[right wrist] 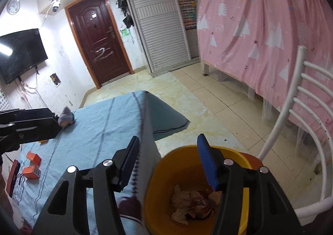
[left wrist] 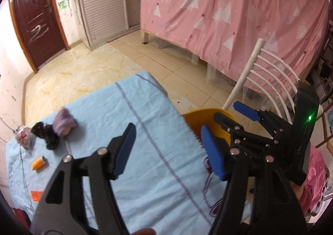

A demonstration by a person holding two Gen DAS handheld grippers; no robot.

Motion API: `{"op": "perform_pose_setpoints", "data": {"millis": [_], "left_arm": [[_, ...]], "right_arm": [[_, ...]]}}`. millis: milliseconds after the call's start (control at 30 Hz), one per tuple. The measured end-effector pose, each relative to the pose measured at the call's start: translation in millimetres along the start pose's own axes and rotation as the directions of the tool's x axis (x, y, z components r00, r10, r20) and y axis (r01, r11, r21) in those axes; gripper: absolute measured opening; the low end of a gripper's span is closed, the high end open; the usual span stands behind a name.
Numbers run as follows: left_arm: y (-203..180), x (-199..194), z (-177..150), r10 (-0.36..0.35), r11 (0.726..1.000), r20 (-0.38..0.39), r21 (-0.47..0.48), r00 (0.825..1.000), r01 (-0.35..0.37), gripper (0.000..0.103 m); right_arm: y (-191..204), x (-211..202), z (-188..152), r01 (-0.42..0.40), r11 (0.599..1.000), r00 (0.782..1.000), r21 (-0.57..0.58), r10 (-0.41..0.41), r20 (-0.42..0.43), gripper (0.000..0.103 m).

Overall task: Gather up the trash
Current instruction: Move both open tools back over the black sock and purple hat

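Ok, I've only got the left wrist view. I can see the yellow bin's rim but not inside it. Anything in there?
Observer: Yes, crumpled paper lies at the bottom of the yellow bin.
Operator: Is the right gripper centred over it?
Observer: No. The right gripper is open, with one finger over the bin and the other over the table edge.
Operator: Any items I'm missing?
Observer: Two orange boxes sit on the blue cloth.
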State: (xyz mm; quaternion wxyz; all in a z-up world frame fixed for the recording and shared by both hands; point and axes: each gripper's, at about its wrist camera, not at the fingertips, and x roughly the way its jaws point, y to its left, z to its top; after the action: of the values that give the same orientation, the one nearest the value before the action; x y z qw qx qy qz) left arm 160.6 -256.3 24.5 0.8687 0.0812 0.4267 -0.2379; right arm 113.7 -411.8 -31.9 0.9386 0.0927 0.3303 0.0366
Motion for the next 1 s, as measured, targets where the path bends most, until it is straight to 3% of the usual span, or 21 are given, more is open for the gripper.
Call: {"op": "perform_pose_setpoints", "data": {"millis": [333,433,733,1000], "left_arm": [[63.7,-33.4,-18.2,0.056,0.996,0.035,-0.067,0.998,-0.054,0.063],[87.8,-42.0,-24.5,0.088,0.992,0.038,-0.092,0.995,-0.084,0.068],[156.9,-59.7,-44.4,0.164,0.972,0.026,-0.174,0.986,-0.157,0.069],[196.4,-63.8,-57.6,0.198,0.953,0.004,-0.233,0.980,-0.192,0.069]], "right_arm": [[69.3,15.4,12.2,-0.053,0.991,0.998,-0.125,0.049,-0.032,0.058],[88.4,21.4,13.6,-0.068,0.986,0.997,-0.154,0.062,-0.043,0.059],[150.2,38.9,16.4,-0.116,0.964,0.992,-0.239,0.099,-0.081,0.060],[194.7,54.8,15.9,-0.145,0.940,0.987,-0.309,0.115,-0.113,0.063]]}}
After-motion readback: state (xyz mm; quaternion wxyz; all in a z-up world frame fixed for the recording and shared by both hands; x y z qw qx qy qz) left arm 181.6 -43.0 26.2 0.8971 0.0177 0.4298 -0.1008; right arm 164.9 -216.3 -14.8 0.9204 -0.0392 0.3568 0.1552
